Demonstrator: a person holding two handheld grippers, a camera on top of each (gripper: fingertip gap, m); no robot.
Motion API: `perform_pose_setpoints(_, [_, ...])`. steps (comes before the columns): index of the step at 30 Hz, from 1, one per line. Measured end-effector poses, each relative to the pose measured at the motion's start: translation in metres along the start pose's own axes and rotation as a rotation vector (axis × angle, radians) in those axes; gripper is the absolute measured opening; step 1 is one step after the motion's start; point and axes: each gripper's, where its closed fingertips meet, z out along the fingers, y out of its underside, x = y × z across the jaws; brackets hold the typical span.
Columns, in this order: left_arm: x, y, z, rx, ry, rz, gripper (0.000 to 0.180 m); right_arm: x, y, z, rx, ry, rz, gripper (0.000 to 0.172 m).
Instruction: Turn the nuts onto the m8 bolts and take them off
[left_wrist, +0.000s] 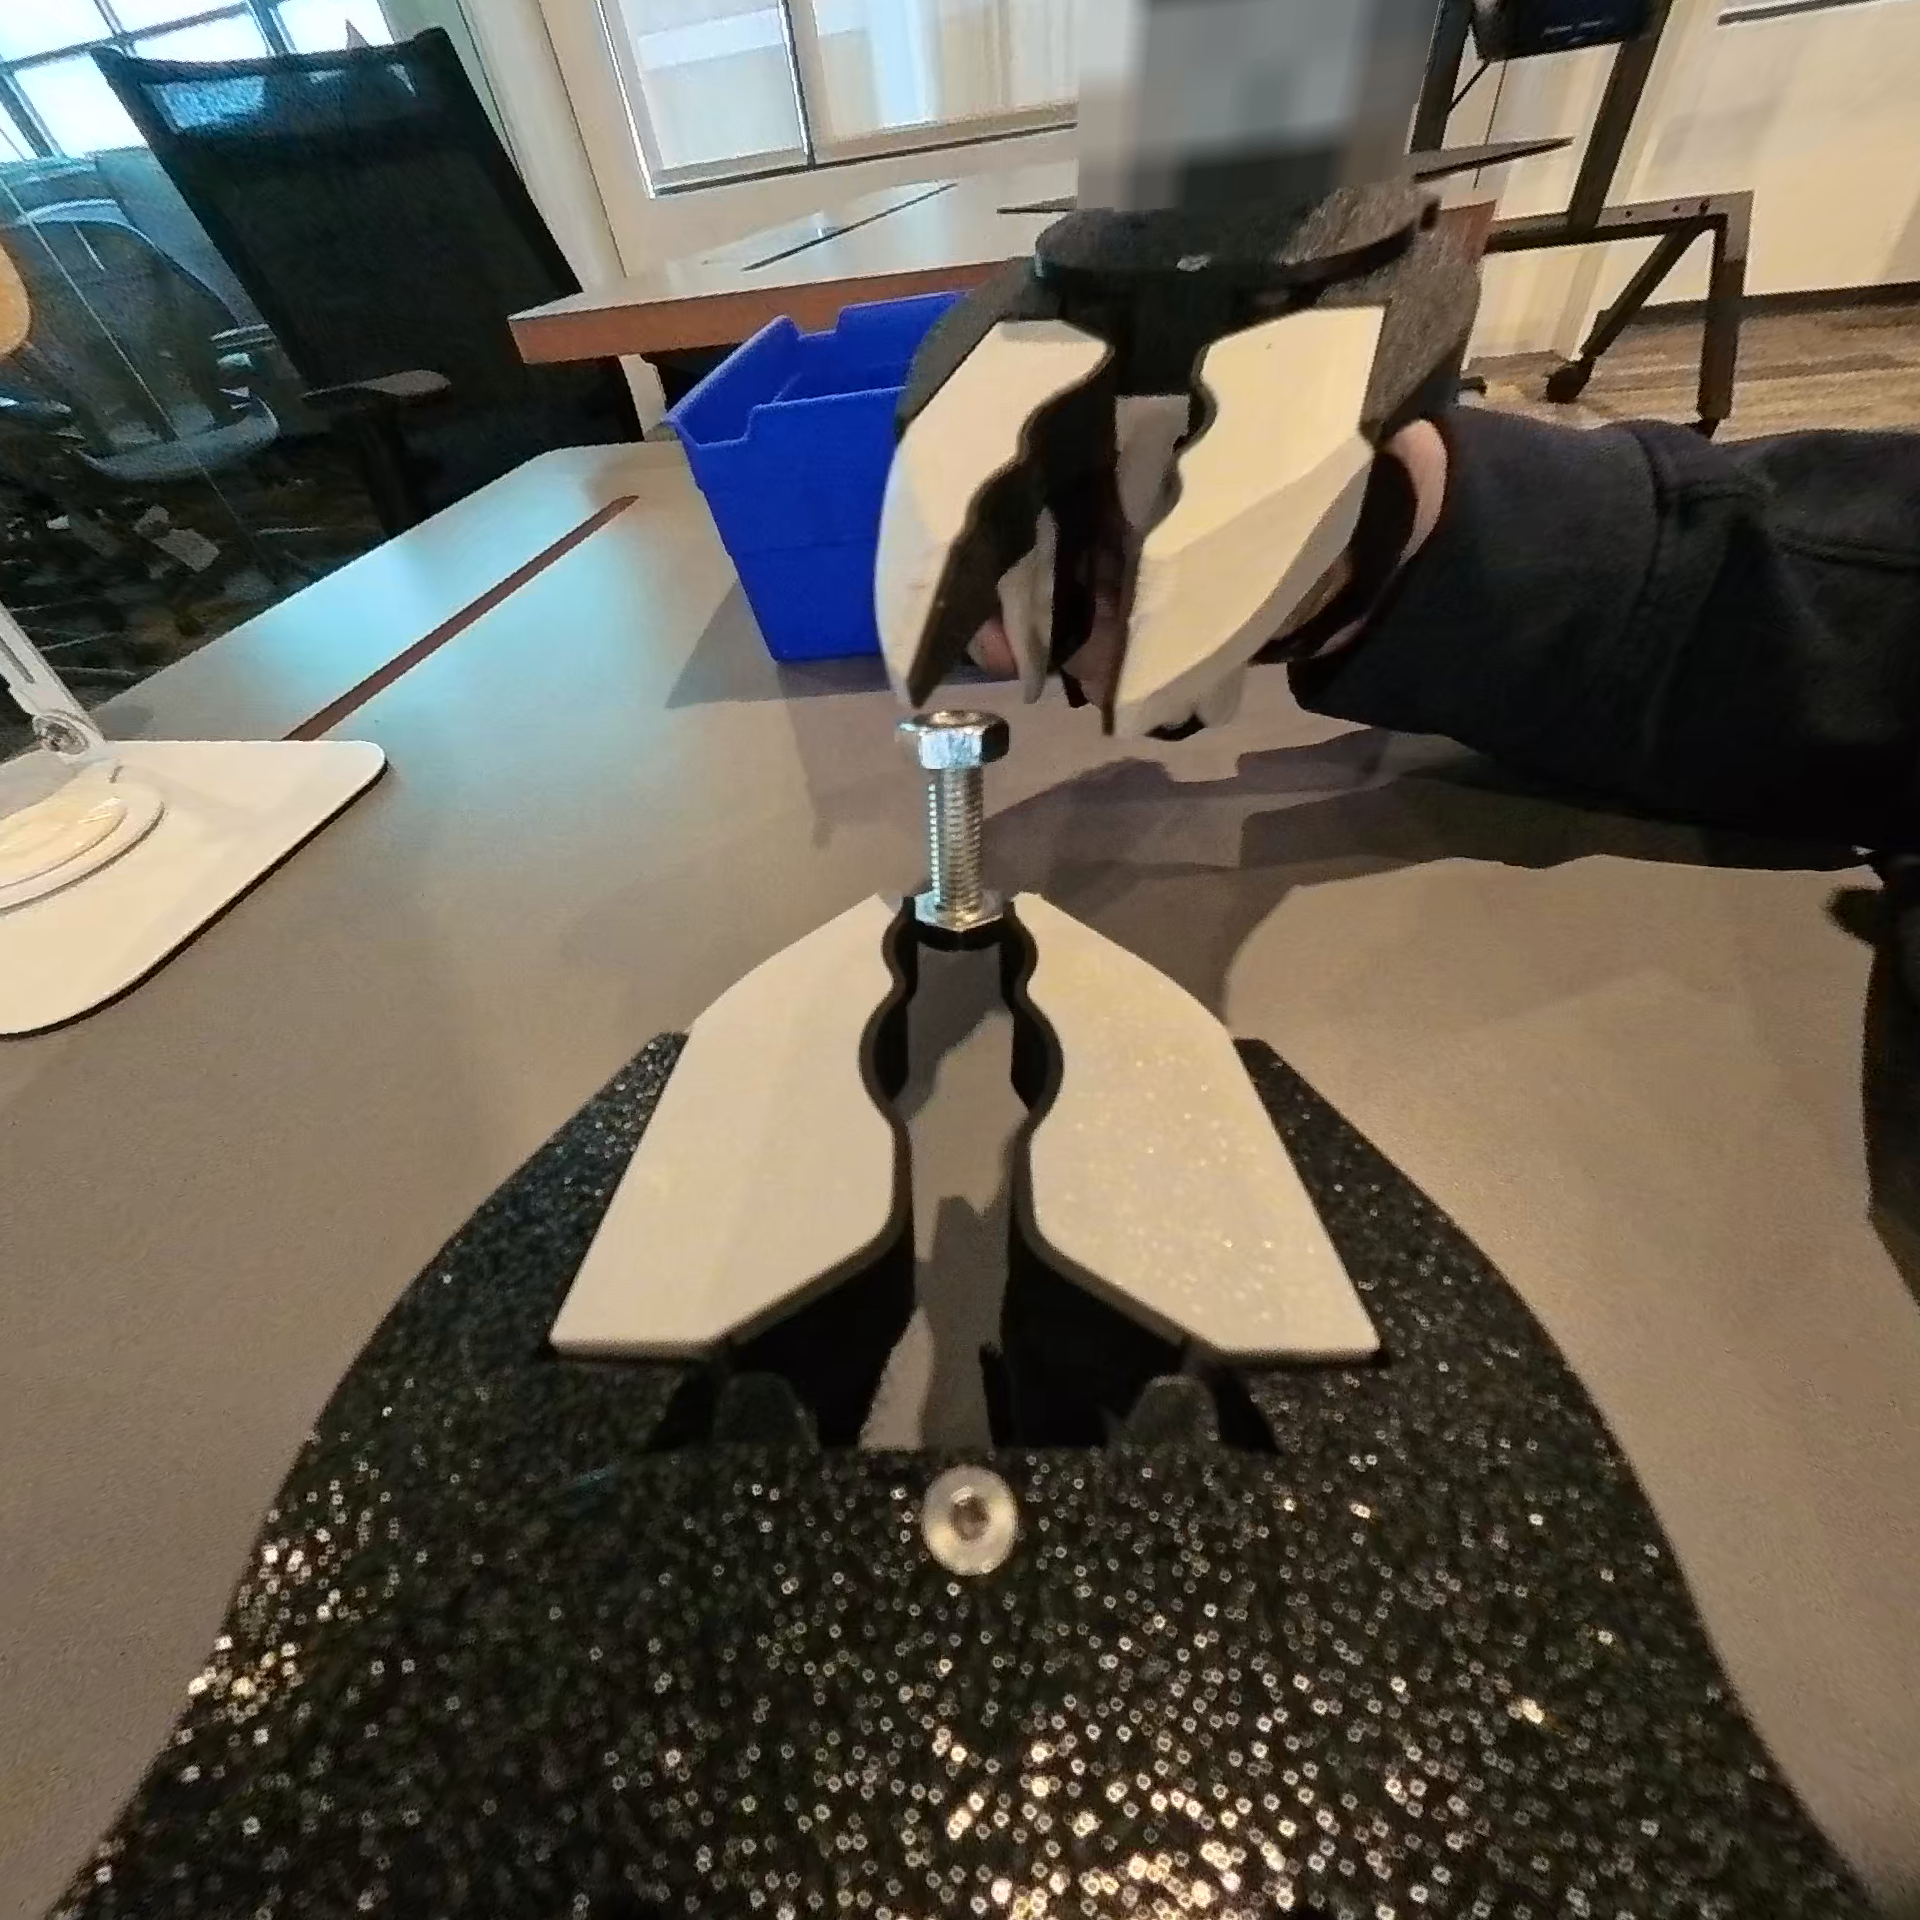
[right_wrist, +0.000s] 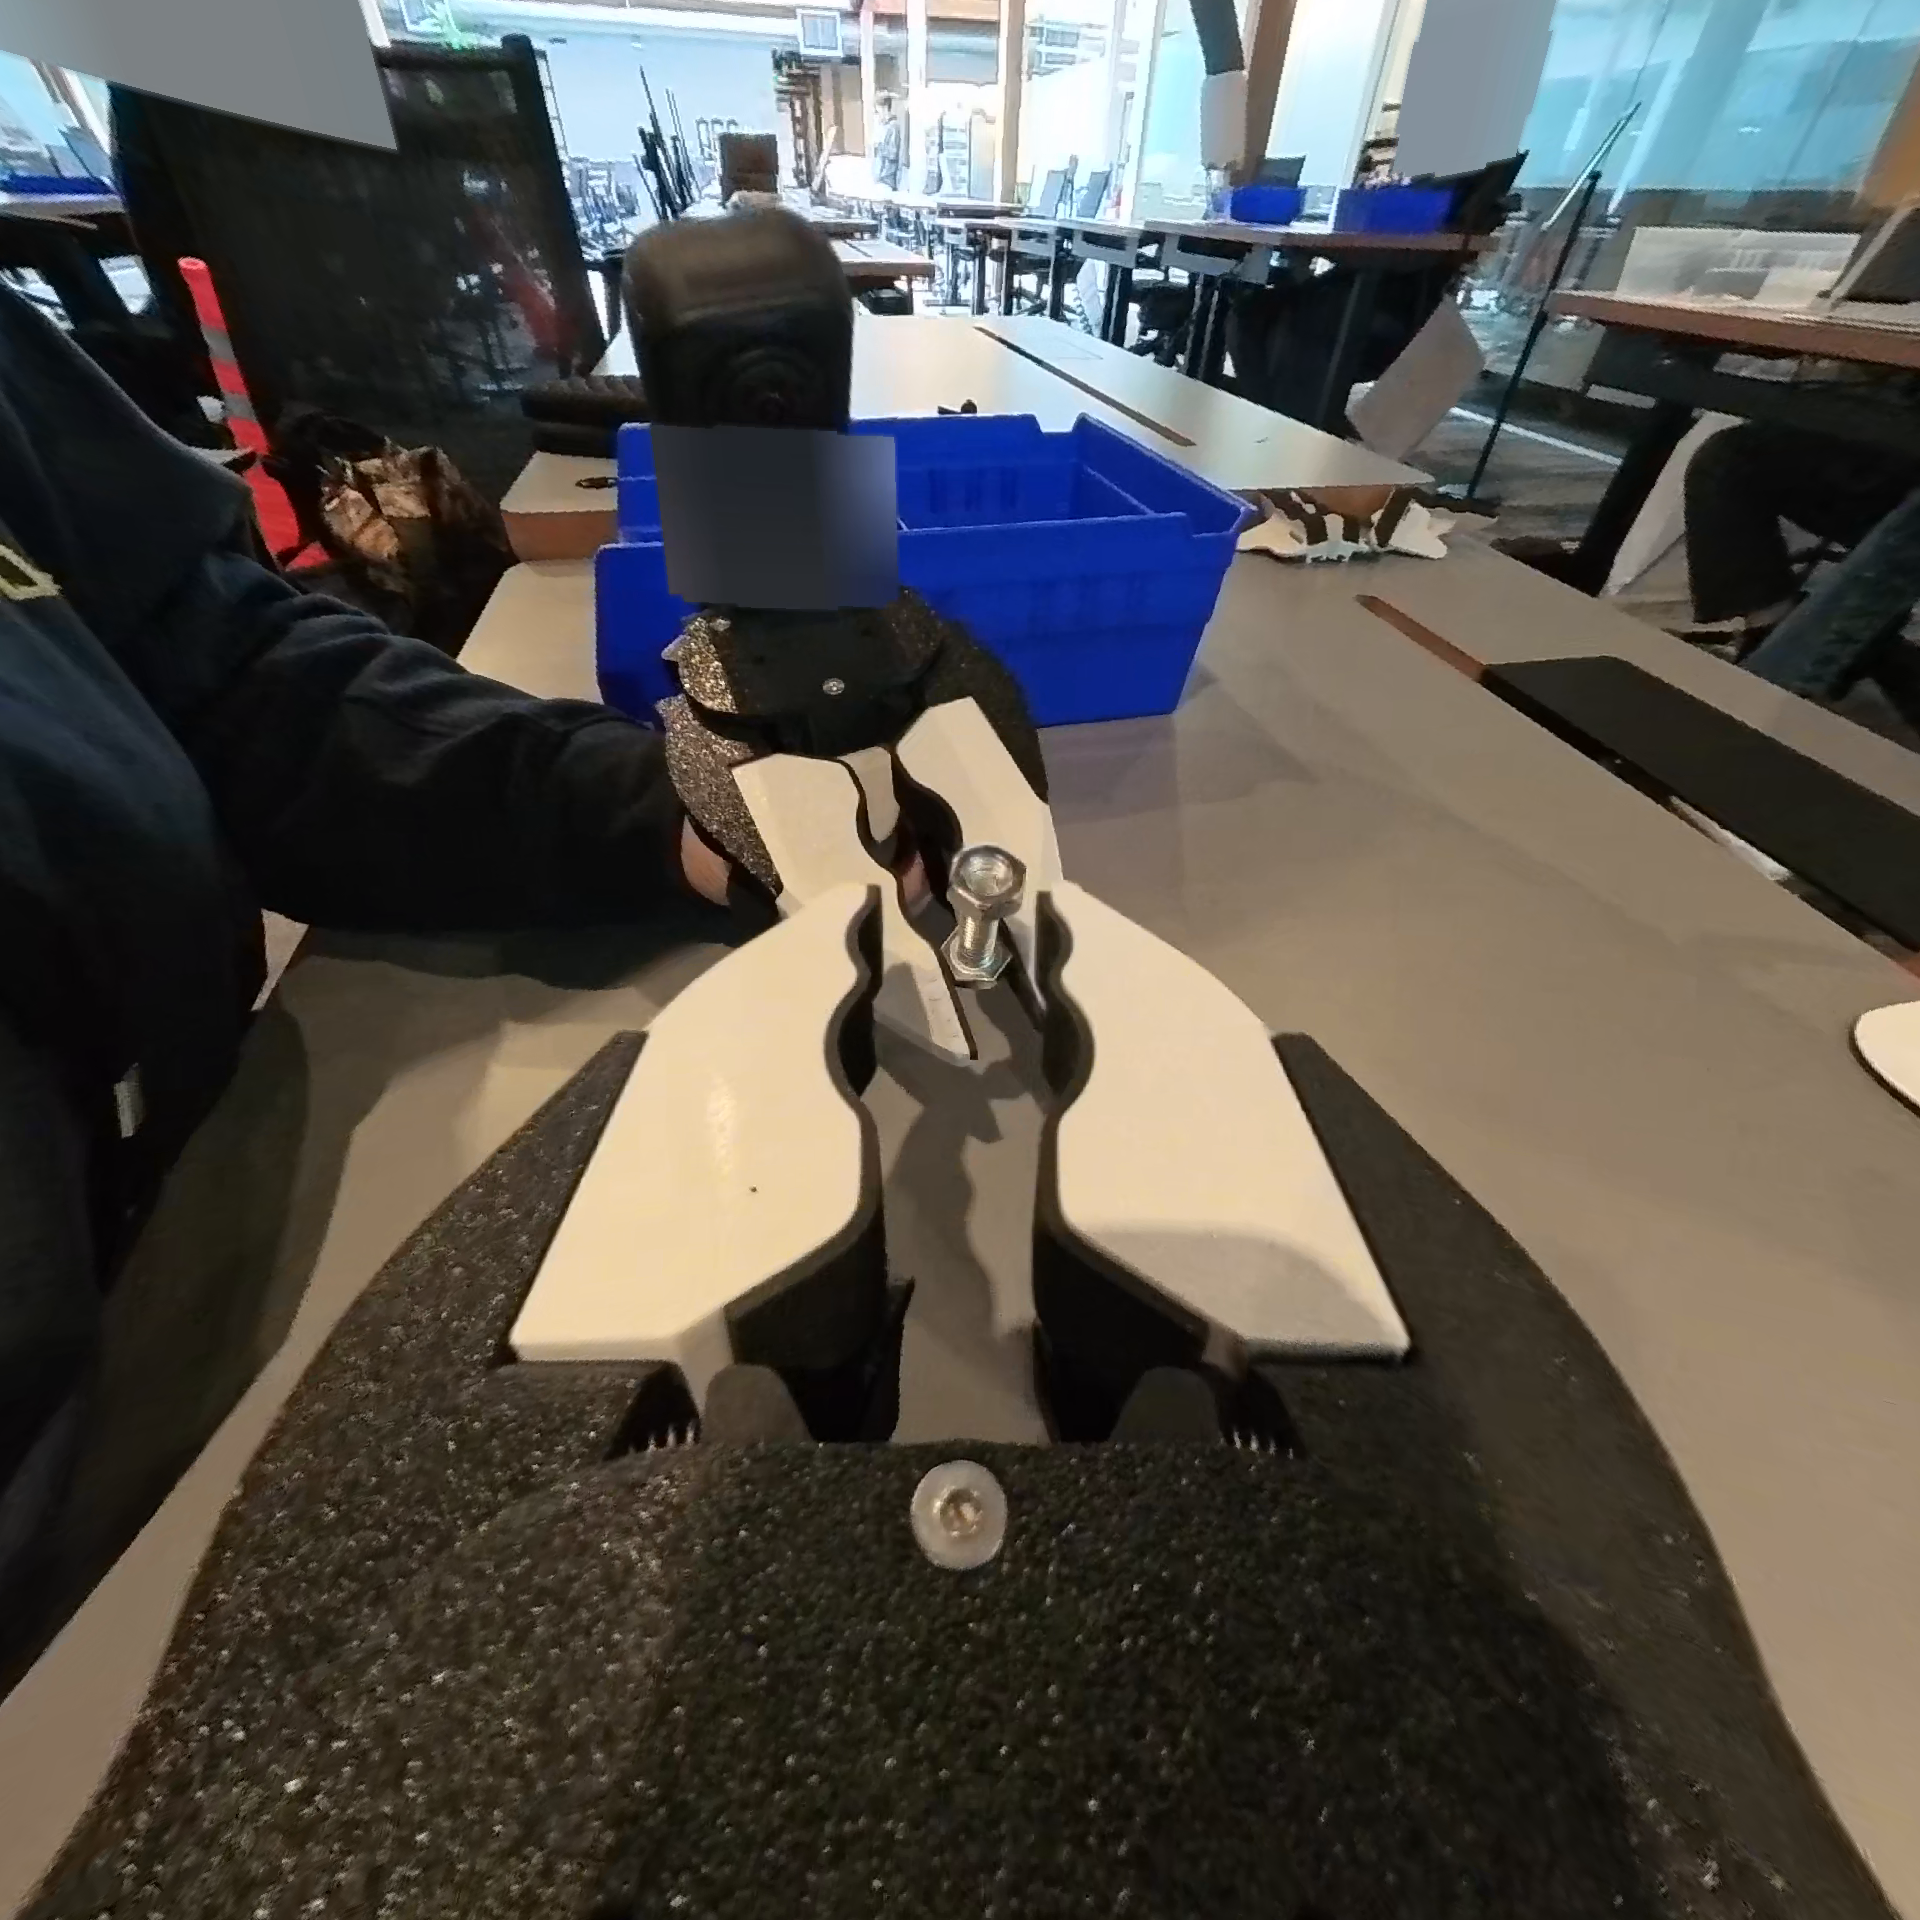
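Bolt (left_wrist: 953, 805) of silver metal, upright, hex head on top, threaded shank pointing down into a silver nut (left_wrist: 954, 914). Nut clamped at the tips of the left gripper (left_wrist: 954, 920), both white fingertips pressed against its sides; bolt and nut thus held up clear of the grey table (left_wrist: 416, 1039). Seen from the right wrist view, same bolt (right_wrist: 985, 909) and nut (right_wrist: 975, 964) tilted slightly, sitting between the left gripper's fingers. Right gripper (left_wrist: 1013, 701) poised just above and a little to the right of the bolt head, pointing downward, jaws standing apart, nothing between them; its left fingertip close over the head, contact not discernible. Right gripper's own fingers (right_wrist: 790, 997) spread to either side of the bolt in its own view, not pressing on it. Blue bin (left_wrist: 800, 499) on the table behind, well apart from the work. White base plate (left_wrist: 156, 852) at the left edge of the table. Dark sleeve (left_wrist: 1610, 603) behind the right gripper.
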Motion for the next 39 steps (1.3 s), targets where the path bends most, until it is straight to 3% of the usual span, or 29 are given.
perform_pose_setpoints(6, [-0.002,-0.001,-0.001,0.009,-0.005,-0.01,0.014,-0.006,0.002,-0.003,-0.022,-0.043,-0.012,0.022])
perform_pose_setpoints(13, [0.002,-0.001,0.0,0.007,0.011,-0.004,0.014,-0.005,0.003,0.007,-0.016,-0.015,-0.029,0.043])
perform_pose_setpoints(17, [-0.001,-0.004,-0.002,0.033,0.008,-0.029,0.014,-0.007,0.007,0.001,-0.055,-0.037,-0.025,0.031])
perform_pose_setpoints(24, [0.0,-0.004,-0.002,0.03,0.015,-0.029,0.014,-0.006,-0.004,0.009,0.026,0.002,-0.066,0.047])
perform_pose_setpoints(28, [-0.003,-0.006,-0.004,0.052,0.013,-0.053,0.014,-0.008,-0.004,-0.001,0.025,-0.035,-0.05,0.029])
perform_pose_setpoints(36, [-0.002,-0.005,-0.003,0.044,0.018,-0.049,0.014,-0.006,-0.007,0.01,0.049,0.004,-0.071,0.045])
perform_pose_setpoints(39, [-0.004,-0.007,-0.005,0.062,0.015,-0.065,0.014,-0.005,-0.005,0.003,0.02,0.032,-0.142,0.024])
